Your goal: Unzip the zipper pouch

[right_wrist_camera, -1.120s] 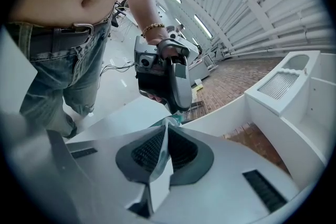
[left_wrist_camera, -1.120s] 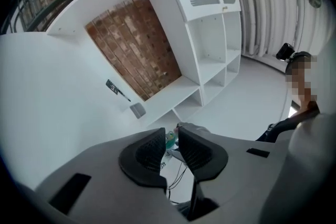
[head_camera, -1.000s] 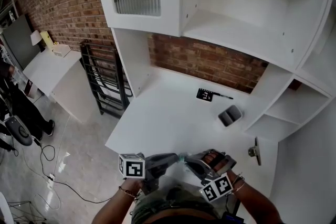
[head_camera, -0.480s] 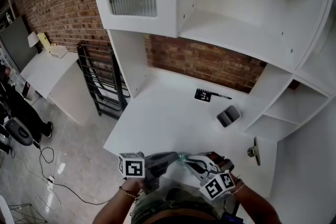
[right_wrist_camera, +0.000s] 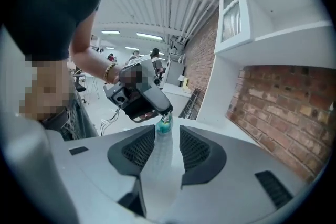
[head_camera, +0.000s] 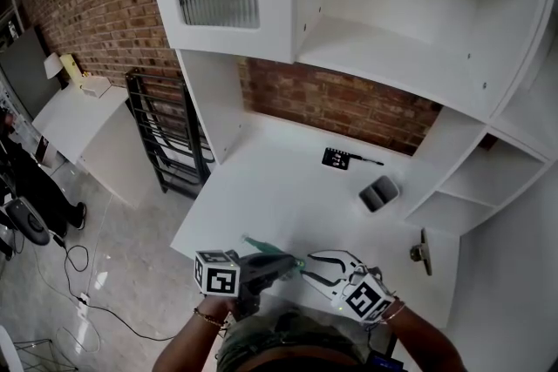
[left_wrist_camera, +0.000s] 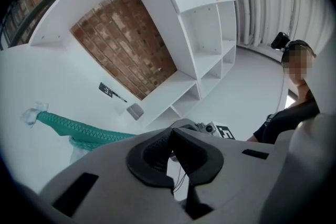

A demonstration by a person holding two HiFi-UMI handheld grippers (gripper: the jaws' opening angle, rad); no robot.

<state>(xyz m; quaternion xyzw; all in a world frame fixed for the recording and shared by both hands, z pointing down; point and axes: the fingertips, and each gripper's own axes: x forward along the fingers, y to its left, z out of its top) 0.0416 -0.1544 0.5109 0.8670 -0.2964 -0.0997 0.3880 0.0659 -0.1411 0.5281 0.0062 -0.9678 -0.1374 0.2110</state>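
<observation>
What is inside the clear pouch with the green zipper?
Nothing shows through the clear pouch, so it looks empty. The end of its green zipper is shut in the left tongs, so that corner is covered.

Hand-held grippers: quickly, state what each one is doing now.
Left hand-held gripper: closed on the zipper pouch.
Right hand-held gripper: open, jaws just opened, pouch between them.

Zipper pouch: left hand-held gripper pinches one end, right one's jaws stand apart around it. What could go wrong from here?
The right hand-held gripper has just been opening. The zipper pouch lies between its jaws unpressed, so only the left hand-held gripper holds it, and it could swing or slip.
That grip is only on the teal zipper end; a pull may tug it free.
</observation>
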